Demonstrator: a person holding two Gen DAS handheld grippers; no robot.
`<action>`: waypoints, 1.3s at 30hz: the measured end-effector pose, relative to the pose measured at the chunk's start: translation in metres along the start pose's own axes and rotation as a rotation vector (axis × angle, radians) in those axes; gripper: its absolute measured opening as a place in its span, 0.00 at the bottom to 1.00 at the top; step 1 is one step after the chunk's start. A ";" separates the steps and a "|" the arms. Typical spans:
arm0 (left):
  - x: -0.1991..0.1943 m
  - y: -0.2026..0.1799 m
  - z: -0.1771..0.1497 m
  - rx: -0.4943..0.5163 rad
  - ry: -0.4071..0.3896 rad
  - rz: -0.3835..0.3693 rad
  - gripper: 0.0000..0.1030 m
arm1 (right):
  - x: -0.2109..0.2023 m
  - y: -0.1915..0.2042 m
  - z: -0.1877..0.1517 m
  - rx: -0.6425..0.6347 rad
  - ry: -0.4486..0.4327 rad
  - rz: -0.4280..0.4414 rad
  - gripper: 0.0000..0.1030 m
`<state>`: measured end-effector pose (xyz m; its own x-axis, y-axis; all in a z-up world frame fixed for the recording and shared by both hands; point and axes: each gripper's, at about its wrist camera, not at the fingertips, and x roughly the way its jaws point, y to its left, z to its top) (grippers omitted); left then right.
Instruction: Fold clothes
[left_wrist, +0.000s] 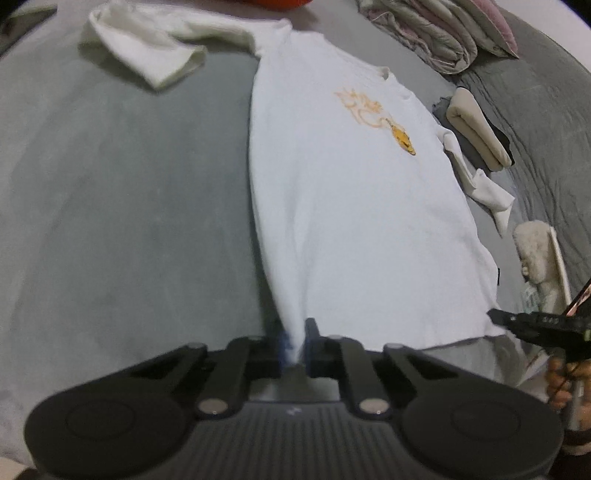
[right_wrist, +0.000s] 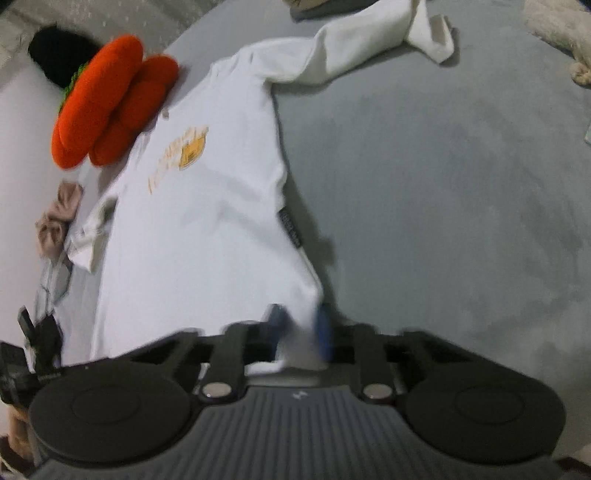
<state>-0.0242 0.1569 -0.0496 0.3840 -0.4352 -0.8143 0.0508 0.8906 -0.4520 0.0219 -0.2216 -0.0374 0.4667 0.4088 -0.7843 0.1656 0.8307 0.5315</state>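
Observation:
A white long-sleeved shirt (left_wrist: 332, 192) with an orange print lies flat on a grey bedspread (left_wrist: 122, 206), collar away from me. My left gripper (left_wrist: 295, 347) is shut on the shirt's hem at its left corner, and the cloth bunches up between the pads. The same shirt (right_wrist: 192, 229) fills the left half of the right wrist view. There my right gripper (right_wrist: 299, 332) is shut on the hem's right corner, just below a dark side label (right_wrist: 291, 229). One sleeve (left_wrist: 147, 51) stretches out to the far left. My right gripper (left_wrist: 532, 321) also shows at the left wrist view's right edge.
A folded beige garment (left_wrist: 476, 129) and a rolled quilt (left_wrist: 443, 33) lie at the far right. An orange plush cushion (right_wrist: 110, 99) and a pinkish scrunchie (right_wrist: 59, 218) sit beside the shirt's left side. A fluffy cream object (left_wrist: 535, 258) rests by the right edge.

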 end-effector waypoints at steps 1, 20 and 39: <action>-0.007 -0.003 -0.001 0.007 -0.021 -0.002 0.08 | -0.004 0.000 -0.001 0.005 -0.004 0.005 0.06; -0.019 -0.004 -0.015 0.164 0.008 0.091 0.43 | -0.005 0.018 -0.021 -0.199 0.053 -0.117 0.18; 0.047 -0.088 0.049 0.361 -0.463 0.171 0.91 | 0.047 0.073 0.032 -0.358 -0.362 -0.127 0.71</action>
<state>0.0347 0.0647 -0.0305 0.7708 -0.2521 -0.5850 0.2318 0.9664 -0.1109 0.0839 -0.1540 -0.0247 0.7431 0.1919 -0.6410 -0.0372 0.9684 0.2467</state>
